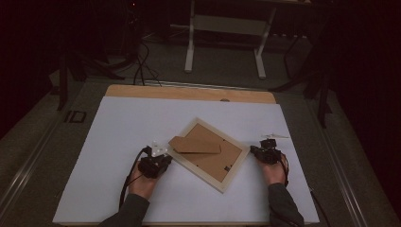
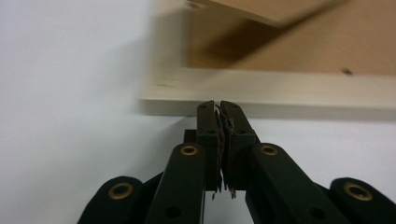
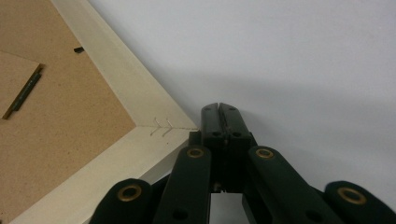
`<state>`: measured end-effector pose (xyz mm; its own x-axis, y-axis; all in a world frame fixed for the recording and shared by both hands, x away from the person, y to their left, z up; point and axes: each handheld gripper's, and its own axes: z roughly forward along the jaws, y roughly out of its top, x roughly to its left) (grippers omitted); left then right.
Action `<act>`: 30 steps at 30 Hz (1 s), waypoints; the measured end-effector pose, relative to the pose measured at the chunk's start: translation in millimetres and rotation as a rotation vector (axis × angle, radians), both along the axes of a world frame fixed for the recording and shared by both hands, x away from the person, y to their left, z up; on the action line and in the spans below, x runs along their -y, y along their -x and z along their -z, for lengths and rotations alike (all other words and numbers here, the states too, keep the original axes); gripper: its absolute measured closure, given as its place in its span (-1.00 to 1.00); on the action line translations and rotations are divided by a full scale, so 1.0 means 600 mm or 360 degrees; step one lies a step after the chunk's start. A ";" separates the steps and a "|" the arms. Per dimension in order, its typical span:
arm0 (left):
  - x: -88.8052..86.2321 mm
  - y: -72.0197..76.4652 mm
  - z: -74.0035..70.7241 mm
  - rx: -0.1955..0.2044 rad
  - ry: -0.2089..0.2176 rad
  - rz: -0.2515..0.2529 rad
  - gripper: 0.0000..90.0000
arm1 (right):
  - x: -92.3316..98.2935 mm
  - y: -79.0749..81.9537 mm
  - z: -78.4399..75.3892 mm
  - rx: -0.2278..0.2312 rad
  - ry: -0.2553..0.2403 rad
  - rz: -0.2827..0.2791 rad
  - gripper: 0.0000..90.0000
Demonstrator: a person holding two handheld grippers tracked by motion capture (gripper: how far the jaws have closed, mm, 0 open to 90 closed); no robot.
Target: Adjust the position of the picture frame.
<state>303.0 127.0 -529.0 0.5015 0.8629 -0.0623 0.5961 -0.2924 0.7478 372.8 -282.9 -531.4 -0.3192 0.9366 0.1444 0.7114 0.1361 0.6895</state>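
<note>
We start w/ the left gripper (image 1: 158, 155): in its own view the jaws are pressed together, nothing between them, tips right at the near edge of the picture frame (image 2: 280, 91), touching or just short of it, can't tell which. In the high view the left hand (image 1: 142, 182) holds it low over the white sheet (image 1: 123, 142), cable trailing back toward the sleeve. The right gripper (image 1: 263, 150) is also closed w/ nothing held; in the right gripper view its jaws meet tip to tip, sitting just beside the frame's corner, where we see the mitre joint w/ small staples (image 3: 163, 127). Whether the tips touch the wood, can't tell. The right hand (image 1: 274, 171) holds it from behind. Between the two grippers lies the frame, face down, rotated diagonally on the sheet, pale wood border around a brown backing board (image 1: 215, 158). On the backing, nearer the left gripper, the brown stand flap (image 1: 195, 144) is lifted slightly at its free end; in the left gripper view it casts a shadow on the board. A small dark clip (image 3: 79, 49) sits at the border's inner edge, up & left of the right gripper's tips. Beyond the frame, the sheet covers a wooden tabletop (image 1: 189, 92), bare at its far edge. Farther out: dark floor, cables (image 1: 142, 66), white table legs (image 1: 227, 38).
</note>
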 end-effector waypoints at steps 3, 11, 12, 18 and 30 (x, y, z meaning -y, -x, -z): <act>-0.024 -0.008 -0.003 0.0018 0.0067 -0.0109 0.93 | -0.001 0.000 0.000 0.0003 0.0005 -0.0003 1.00; -0.042 -0.031 0.000 0.0006 0.0138 -0.0186 0.87 | -0.008 -0.003 0.001 0.0007 0.0003 -0.0015 1.00; -0.041 -0.035 0.000 0.0012 0.0139 -0.0189 0.87 | -0.008 -0.003 0.000 0.0006 0.0003 -0.0015 1.00; -0.040 -0.057 0.012 -0.0060 0.0137 -0.0194 0.89 | -0.013 -0.004 0.000 -0.0001 0.0005 -0.0014 1.00; -0.021 -0.046 0.015 -0.0069 -0.0038 -0.0211 1.00 | -0.020 -0.006 0.000 -0.0008 -0.0009 0.0030 1.00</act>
<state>330.4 139.9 -537.7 0.3803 0.9229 -0.0603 0.6623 -0.2263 0.7142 376.2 -271.1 -531.4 -0.3010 0.9416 0.1511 0.7172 0.1191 0.6866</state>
